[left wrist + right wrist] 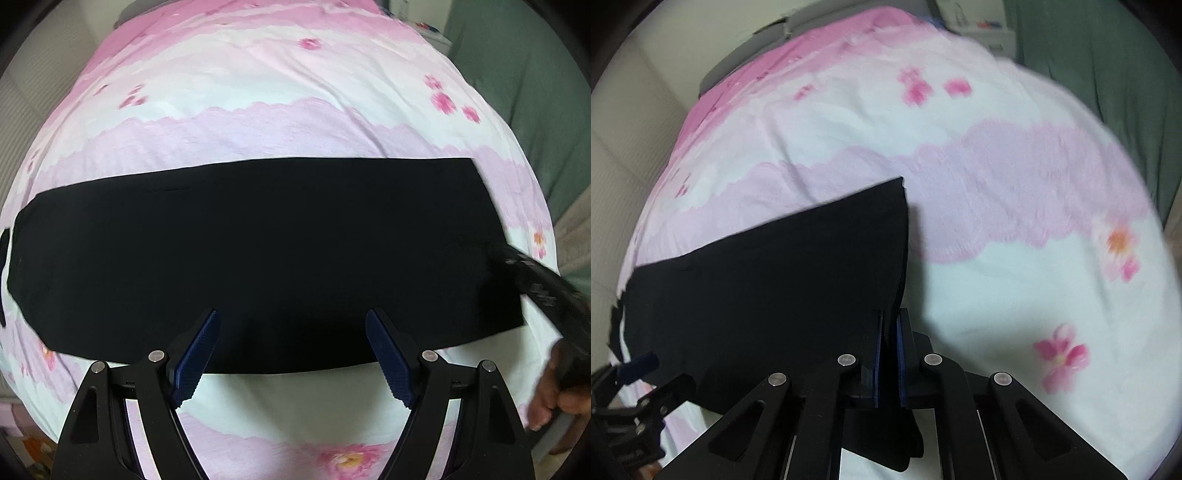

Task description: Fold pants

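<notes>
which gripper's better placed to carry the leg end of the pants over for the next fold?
Right. The right gripper is already shut on the black pants at their end edge, with cloth hanging between its jaws. The left gripper is open over the middle of the pants, holding nothing.

Open left tongs (291, 325) hover over black pants (258, 251) on floral bedsheet (295, 110).

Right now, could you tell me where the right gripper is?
In the right wrist view, the right gripper sits bottom centre, shut on the black pants' right-hand end, above the floral bedsheet.
</notes>
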### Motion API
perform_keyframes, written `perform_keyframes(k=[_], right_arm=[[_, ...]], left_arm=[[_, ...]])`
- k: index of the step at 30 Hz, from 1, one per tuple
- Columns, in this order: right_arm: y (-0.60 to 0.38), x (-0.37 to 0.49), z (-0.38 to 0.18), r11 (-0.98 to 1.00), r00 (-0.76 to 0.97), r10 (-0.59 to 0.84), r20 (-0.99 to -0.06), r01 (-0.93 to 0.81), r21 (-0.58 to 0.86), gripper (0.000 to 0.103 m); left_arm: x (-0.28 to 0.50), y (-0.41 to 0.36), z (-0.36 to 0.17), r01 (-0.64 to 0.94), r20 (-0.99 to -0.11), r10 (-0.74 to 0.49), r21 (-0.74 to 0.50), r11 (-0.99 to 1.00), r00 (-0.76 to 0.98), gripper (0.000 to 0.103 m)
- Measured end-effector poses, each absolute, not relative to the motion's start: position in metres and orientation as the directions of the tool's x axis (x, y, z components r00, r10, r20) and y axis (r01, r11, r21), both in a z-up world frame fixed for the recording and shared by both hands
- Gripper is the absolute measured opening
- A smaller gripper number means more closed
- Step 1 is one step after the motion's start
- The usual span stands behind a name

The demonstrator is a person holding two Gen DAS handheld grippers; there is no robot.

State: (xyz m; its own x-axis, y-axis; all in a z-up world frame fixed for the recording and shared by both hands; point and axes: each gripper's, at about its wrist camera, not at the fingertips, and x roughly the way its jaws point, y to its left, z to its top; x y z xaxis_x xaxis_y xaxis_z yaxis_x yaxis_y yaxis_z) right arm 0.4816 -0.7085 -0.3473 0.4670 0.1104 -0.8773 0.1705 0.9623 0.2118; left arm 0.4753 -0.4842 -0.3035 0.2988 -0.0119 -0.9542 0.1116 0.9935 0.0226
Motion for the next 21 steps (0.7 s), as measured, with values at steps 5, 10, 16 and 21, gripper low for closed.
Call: perform_keyframes(k=[5, 10, 16, 21], right_arm=[[-0.684, 0.474, -0.287, 0.977, 0.515, 0.047, -0.856, 0.156, 0.147, 0.006], [-0.633, 0.474, -0.236, 0.989, 0.541, 0.016, -0.841, 0.117, 0.094, 0.007], [-0.548, 0.476, -0.200, 0.996, 0.570, 0.014, -0.822, 0.066, 0.063, 0.007], [-0.470, 0.492, -0.183, 0.999, 0.555, -0.006, -0.832, 0.038, 0.018, 0.007]], left_arm=[[0.472, -0.417, -0.277, 0.013, -0.953, -0.009, -0.005, 1.000, 0.304, 0.081], [0.474, -0.337, -0.254, -0.046, -0.946, -0.031, -0.048, 0.998, 0.322, 0.081], [0.475, -0.240, -0.222, -0.053, -0.924, -0.078, -0.106, 0.993, 0.374, 0.081], [0.473, -0.181, -0.211, -0.041, -0.919, -0.107, -0.133, 0.990, 0.380, 0.081]])
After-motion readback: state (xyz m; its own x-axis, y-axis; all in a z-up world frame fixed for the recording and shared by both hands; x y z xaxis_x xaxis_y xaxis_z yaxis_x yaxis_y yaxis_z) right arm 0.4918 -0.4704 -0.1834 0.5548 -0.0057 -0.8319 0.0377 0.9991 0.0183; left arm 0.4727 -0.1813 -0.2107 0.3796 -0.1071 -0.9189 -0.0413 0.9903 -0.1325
